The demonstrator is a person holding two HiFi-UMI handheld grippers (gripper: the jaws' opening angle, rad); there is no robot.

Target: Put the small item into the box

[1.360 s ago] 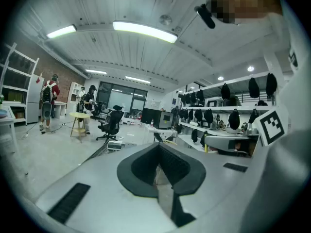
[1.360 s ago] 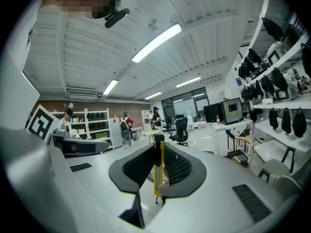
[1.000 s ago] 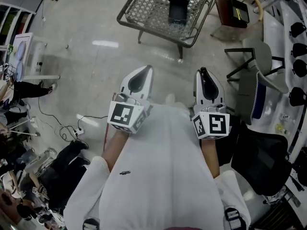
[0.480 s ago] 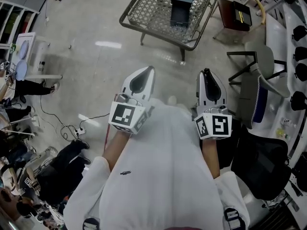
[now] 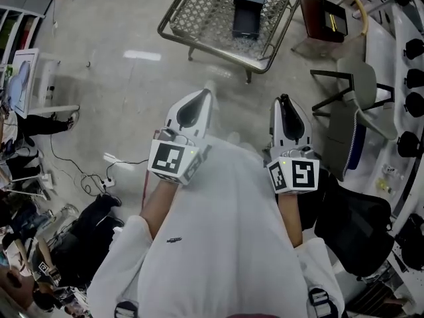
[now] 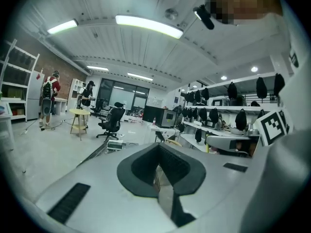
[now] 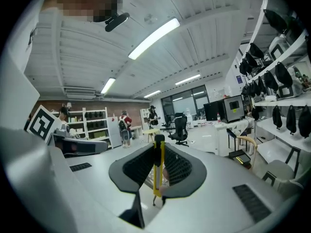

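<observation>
At chest height in front of the person, both grippers point forward over bare floor, well apart from the mesh table (image 5: pixel 199 20) where the dark box (image 5: pixel 246 17) sits, so the step in hand looks like the carry: the small item is picked up but not yet brought to the box. The right gripper (image 7: pixel 159 165) has its jaws closed on the small item (image 7: pixel 157 183), a slim yellow strip with a black upper end. It stands upright between the ribbed pads, its top above the jaw line and its lower end below them. The left gripper (image 6: pixel 158 171) has its jaws drawn together with only a thin slit between the pads, and nothing is held there. In the head view the box lies ahead and slightly left of the right gripper. The next move probably calls for stepping or reaching toward the table, bringing the right gripper over the box's open top, tipping the item down and then parting the jaws. Since the grip is on a narrow strip, it could twist if swung fast.
</observation>
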